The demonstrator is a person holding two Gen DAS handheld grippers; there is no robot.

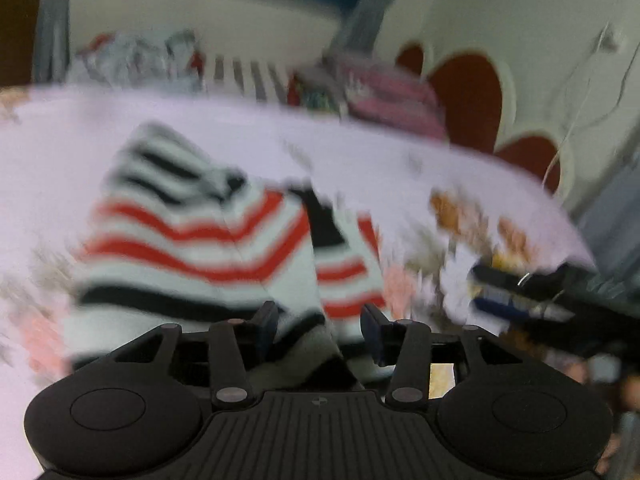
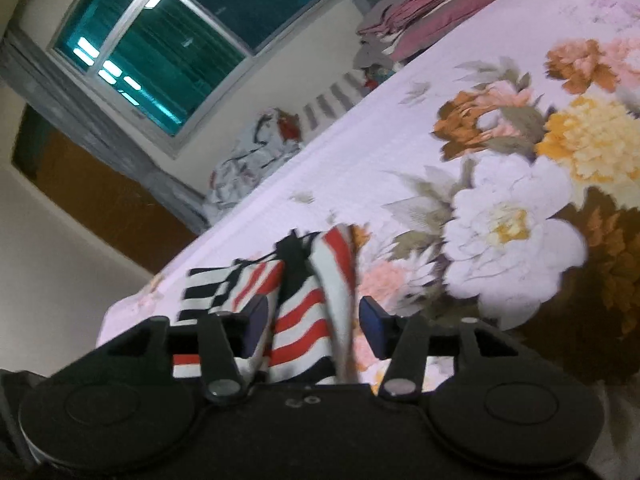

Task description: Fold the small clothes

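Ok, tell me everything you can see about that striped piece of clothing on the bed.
The striped garment is small and looks like soft knit fabric, white with red stripes across the middle and black stripes toward its far end and near edge. It lies rumpled on the floral bedspread, with a raised fold or dark seam running up its middle. Both views are blurred, so finer detail is lost. Its near part sits in the gap of the left tongs and the right tongs, whose pads stand apart and do not press it.

The striped garment (image 2: 304,300) lies on the bed (image 2: 380,152) near its front edge. Beyond the bed's far edge sit a crumpled clothes heap (image 2: 256,156) and a folded stack (image 2: 420,20), with a window (image 2: 180,40) behind them.
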